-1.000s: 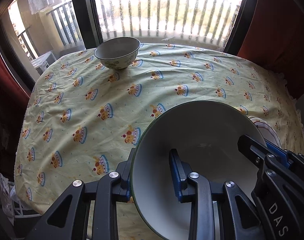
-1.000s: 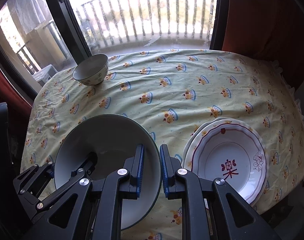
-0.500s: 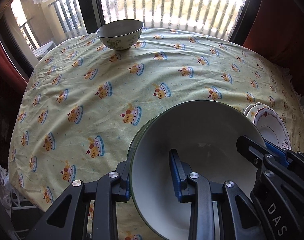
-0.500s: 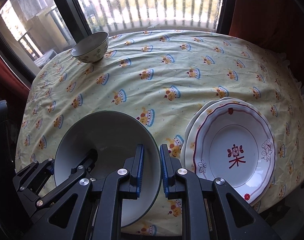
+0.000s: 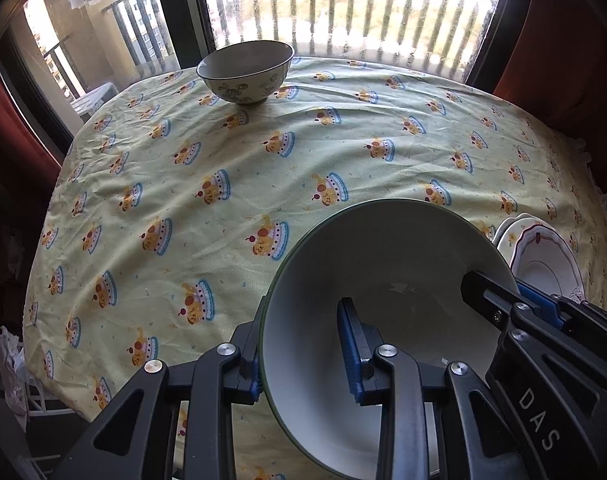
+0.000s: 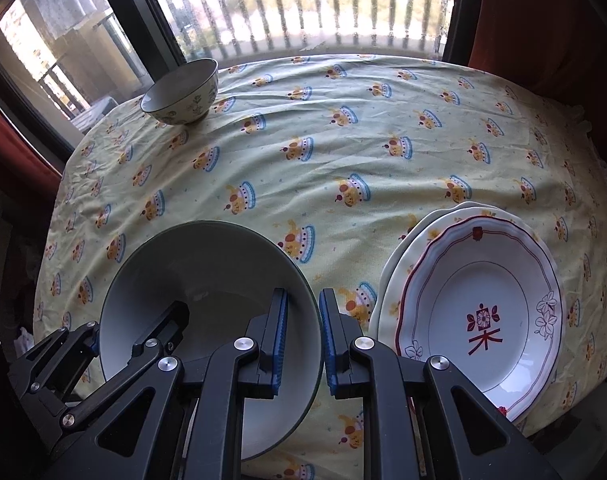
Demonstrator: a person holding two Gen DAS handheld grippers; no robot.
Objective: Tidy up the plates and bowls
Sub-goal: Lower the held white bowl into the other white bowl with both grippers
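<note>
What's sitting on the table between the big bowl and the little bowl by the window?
Nothing: only bare tablecloth lies between the big bowl and the little bowl, clearest in the right wrist view.

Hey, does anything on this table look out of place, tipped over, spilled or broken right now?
Nothing spilled, broken or tipped. The small patterned bowl sits alone at the far corner, away from the stacked plates. Both the left gripper and right gripper pinch the big green-rimmed bowl by opposite rims.

My left wrist camera looks steeply down along my left hand-held gripper [image 5: 303, 354], close over the worktop [image 5: 263, 168], facing the window [image 5: 343, 4]. My right wrist camera does likewise from just beside it. Both views share the large bowl [image 5: 383, 264], the small bowl [image 6: 181, 94] and the plates [image 6: 479, 312].
</note>
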